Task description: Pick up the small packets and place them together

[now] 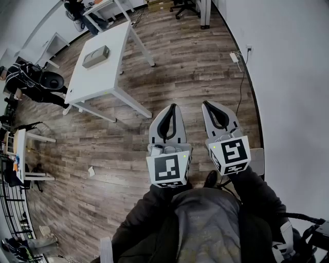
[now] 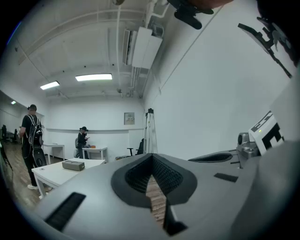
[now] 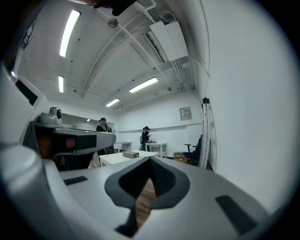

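Two tools are held level and side by side over a wood floor (image 1: 195, 61), well apart from the furniture. The left tool (image 1: 172, 107) has its jaws together at the tips, with nothing between them. In its own view the tips meet (image 2: 151, 156), and only floor planks show through the slit below them. The right tool (image 1: 206, 104) is closed the same way and is just as empty (image 3: 150, 161). Each carries one marker cube, two in all: the left cube (image 1: 168, 169) and the right cube (image 1: 232, 153).

One small white scrap (image 1: 91, 171) lies on the floor to the left of the tools. It is too small to tell whether it is a packet.

Far and left stands one white surface (image 1: 100, 79) with a single grey box (image 1: 95, 56) on it. Both show again in the left gripper view (surface (image 2: 54, 172), box (image 2: 72, 165)) and in the right gripper view (box (image 3: 131, 154)).

Two other people are in the room. One person in dark clothes (image 1: 36, 82) is at the far left, beside the surface. A second person (image 1: 77, 9) is farther off by another table (image 1: 105, 7). The left gripper view shows both as well, one standing near (image 2: 32, 138) and one far (image 2: 82, 140).

One office chair (image 1: 185, 5) stands at the far end. One wall socket (image 1: 235, 56) with a cord sits on the right wall.
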The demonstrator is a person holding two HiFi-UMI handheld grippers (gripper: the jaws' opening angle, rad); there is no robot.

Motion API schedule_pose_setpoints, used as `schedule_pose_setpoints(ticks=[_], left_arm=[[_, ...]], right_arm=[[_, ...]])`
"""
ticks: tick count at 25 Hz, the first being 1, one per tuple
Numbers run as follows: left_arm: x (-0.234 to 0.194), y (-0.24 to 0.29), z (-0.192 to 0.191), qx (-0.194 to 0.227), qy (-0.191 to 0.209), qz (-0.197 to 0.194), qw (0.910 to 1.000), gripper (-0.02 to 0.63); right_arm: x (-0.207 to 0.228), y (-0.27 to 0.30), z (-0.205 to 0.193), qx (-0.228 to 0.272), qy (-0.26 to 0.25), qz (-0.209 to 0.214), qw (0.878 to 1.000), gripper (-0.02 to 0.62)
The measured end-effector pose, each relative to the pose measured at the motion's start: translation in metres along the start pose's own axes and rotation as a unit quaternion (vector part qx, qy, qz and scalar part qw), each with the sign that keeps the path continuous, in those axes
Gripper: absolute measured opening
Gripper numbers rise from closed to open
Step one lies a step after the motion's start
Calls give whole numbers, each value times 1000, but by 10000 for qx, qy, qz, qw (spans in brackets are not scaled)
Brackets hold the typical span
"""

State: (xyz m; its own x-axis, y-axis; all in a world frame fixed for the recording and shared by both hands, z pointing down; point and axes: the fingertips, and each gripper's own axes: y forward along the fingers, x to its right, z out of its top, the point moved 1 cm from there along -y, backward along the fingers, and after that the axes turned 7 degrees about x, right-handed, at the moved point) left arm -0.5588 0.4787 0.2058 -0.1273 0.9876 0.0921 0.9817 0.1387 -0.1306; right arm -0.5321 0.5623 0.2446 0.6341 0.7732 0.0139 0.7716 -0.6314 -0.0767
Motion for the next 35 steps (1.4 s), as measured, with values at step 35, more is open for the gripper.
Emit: schedule_pose_setpoints(ticks=[35], left_arm=[[-143, 206, -73, -162, -465, -386, 9980, 3]], right_arm=[[41, 244, -33, -212, -155, -215, 9994, 5]])
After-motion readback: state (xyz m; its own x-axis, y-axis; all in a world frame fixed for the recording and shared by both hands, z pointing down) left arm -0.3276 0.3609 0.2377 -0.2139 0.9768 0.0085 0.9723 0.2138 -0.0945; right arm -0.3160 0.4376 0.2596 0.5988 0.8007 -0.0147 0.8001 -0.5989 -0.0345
